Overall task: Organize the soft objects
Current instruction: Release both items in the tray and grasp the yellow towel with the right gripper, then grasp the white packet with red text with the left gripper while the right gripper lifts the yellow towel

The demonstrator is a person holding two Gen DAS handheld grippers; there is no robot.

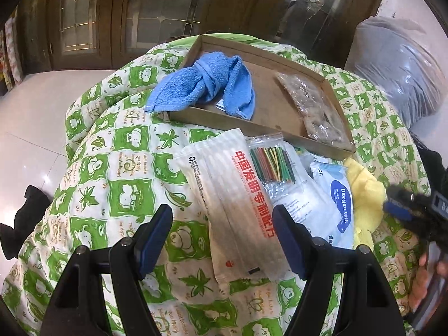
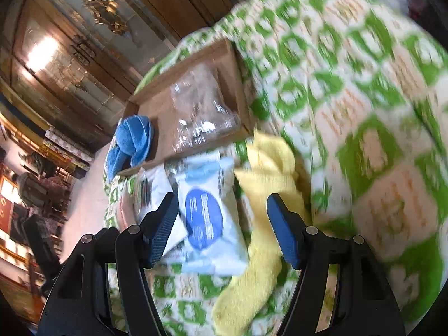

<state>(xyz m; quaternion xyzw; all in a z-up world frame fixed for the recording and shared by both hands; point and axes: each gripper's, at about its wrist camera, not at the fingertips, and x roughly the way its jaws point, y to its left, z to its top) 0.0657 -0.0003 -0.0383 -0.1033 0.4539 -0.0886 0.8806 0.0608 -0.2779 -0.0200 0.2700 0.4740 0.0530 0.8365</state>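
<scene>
A knotted blue towel lies over the left rim of a shallow cardboard box on a green-and-white quilt; a clear bag of brownish stuff lies in the box's right side. In front lie a beige packet with red lettering, a clear bag of coloured sticks, a white-and-blue wipes pack and a yellow cloth. My left gripper is open above the beige packet. My right gripper is open over the wipes pack and yellow cloth; it also shows blurred in the left wrist view.
A dark wooden cabinet with glass doors stands behind the quilt. White tiled floor lies to the left. A grey bundle in clear plastic sits at the back right. The right wrist view is motion-blurred; the box and blue towel show there.
</scene>
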